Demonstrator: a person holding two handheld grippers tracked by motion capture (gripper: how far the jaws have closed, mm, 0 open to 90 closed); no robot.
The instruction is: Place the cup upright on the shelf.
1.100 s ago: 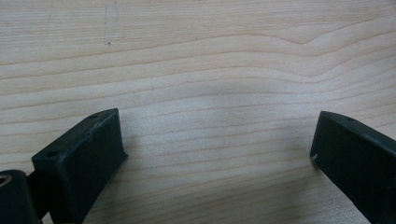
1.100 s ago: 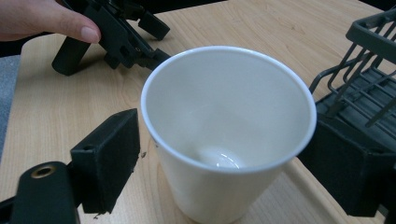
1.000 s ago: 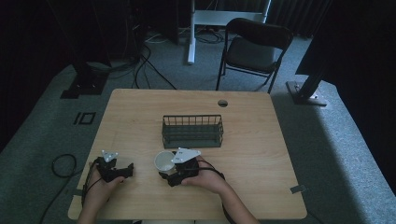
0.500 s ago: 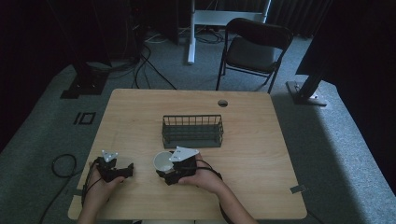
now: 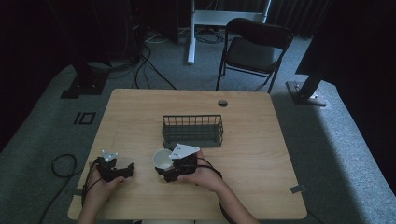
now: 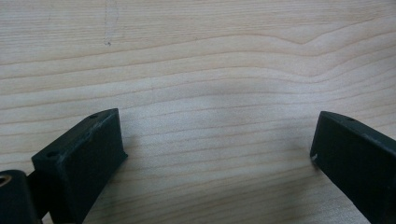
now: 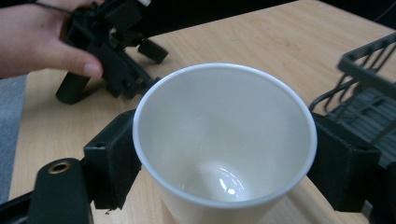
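A: Right gripper (image 7: 219, 158) state?

B: Jaws stand one on each side of the white paper cup (image 7: 224, 140), both pressed to its wall just under the rim. It grips the cup. The cup is upright, mouth up, nothing visible inside; inner bottom shows a glossy highlight.

A: Where does the cup sit on the table?

B: High view: cup (image 5: 162, 159) at the near-centre of the wooden table (image 5: 261, 140), at the left of the right gripper (image 5: 169, 169), just in front of the wire basket (image 5: 192, 130) and apart from it. Cannot tell whether the cup base rests on the wood or is raised a little.

A: Left gripper?

B: Left gripper (image 6: 219, 154) jaws spread wide, bare wood grain between them, nothing held. High view puts the left gripper (image 5: 122, 171) near the table's front left, held low over the wood in the left hand (image 5: 100, 184). Well apart from the cup.

A: Counts?

B: Grippers: 2. Cups: 1. Wire baskets: 1, dark, rectangular; its inside looks bare from above. Tables: 1, with one round cable hole (image 5: 222, 102) near the far edge. Folding chairs (image 5: 254, 51): 1, beyond the table. From the right gripper view the left gripper (image 7: 116, 44) shows behind the cup, fingers wrapped on it.
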